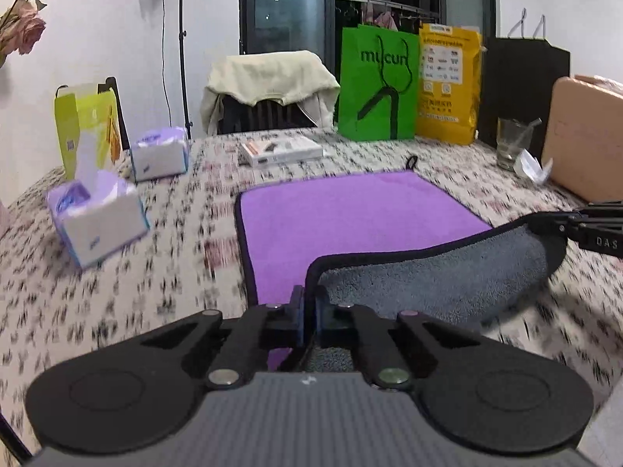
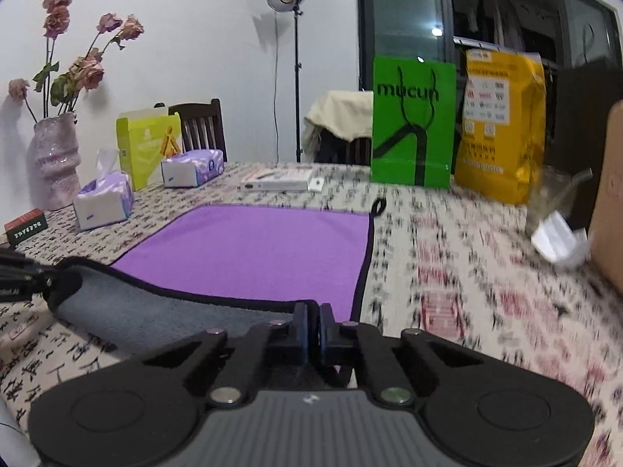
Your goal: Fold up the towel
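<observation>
Two near corners of the towel [image 1: 350, 214] pinched and raised off the patterned tablecloth [image 1: 136, 292], one by the left gripper [image 1: 310, 311], one by the right gripper [image 2: 313, 325], both pressed together on the black hem. Purple face still flat ahead, grey underside sagging between: probably soft, light, limp, best held at the hemmed corners. "mucun" on the green bag [image 2: 412, 124]; other print unreadable.
</observation>
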A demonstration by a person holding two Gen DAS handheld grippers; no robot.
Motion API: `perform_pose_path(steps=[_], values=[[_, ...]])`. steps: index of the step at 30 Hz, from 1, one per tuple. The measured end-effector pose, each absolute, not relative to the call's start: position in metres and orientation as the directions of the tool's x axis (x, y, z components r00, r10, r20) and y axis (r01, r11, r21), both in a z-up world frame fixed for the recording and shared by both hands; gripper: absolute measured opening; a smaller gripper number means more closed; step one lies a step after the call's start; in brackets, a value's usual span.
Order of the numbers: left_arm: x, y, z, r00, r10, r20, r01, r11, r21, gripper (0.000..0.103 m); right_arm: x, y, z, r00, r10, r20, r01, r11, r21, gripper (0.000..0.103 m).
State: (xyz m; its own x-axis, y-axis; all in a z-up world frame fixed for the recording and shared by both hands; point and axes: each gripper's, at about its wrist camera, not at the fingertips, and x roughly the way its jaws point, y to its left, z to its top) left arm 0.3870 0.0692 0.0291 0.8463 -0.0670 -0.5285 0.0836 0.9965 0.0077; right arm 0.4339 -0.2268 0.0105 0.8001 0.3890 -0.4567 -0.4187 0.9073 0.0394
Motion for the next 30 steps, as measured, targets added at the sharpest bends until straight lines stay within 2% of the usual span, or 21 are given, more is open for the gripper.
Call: perform_pose_path(steps=[8, 10, 16, 25, 27, 28, 29, 30], values=[[0.465, 0.086, 0.048, 0.830, -0.071, -0.553, 0.078, 0.997, -0.012, 0.006, 0.507, -0.217, 0.029, 0.777, 0.409, -0.478, -0.448, 0.893, 0.036, 0.005], [0.489, 0.089, 0.047, 0.821, -0.059, -0.568, 0.076, 0.997, 0.005, 0.006, 0.529, -0.214, 0.030, 0.770, 0.414, -0.486, -0.451, 0.891, 0.045, 0.005], [0.557, 0.107, 0.040, 0.777, -0.085, -0.624, 0.068, 0.996, -0.051, 0.006, 0.594, -0.204, 0.030, 0.746, 0.420, -0.517, -0.444, 0.892, 0.085, 0.005], [0.634, 0.128, 0.027, 0.733, -0.073, -0.677, 0.015, 0.996, -0.092, 0.007, 0.687, -0.175, 0.014, 0.715, 0.369, -0.594, -0.412, 0.909, 0.068, 0.005], [0.642, 0.128, 0.023, 0.726, -0.071, -0.685, 0.037, 0.997, -0.064, 0.018, 0.702, -0.172, 0.008, 0.708, 0.364, -0.605, -0.392, 0.915, 0.091, 0.007], [0.644, 0.129, 0.022, 0.721, -0.060, -0.690, 0.038, 0.998, -0.048, 0.042, 0.707, -0.172, 0.005, 0.707, 0.357, -0.610, -0.375, 0.921, 0.103, 0.012], [0.643, 0.130, 0.022, 0.728, -0.045, -0.684, 0.023, 0.999, -0.042, 0.060, 0.712, -0.172, 0.002, 0.709, 0.347, -0.614, -0.357, 0.928, 0.112, 0.017], [0.641, 0.131, 0.023, 0.741, -0.038, -0.670, 0.018, 0.999, -0.037, 0.062, 0.714, -0.173, 0.001, 0.713, 0.339, -0.615, -0.341, 0.932, 0.118, 0.030]])
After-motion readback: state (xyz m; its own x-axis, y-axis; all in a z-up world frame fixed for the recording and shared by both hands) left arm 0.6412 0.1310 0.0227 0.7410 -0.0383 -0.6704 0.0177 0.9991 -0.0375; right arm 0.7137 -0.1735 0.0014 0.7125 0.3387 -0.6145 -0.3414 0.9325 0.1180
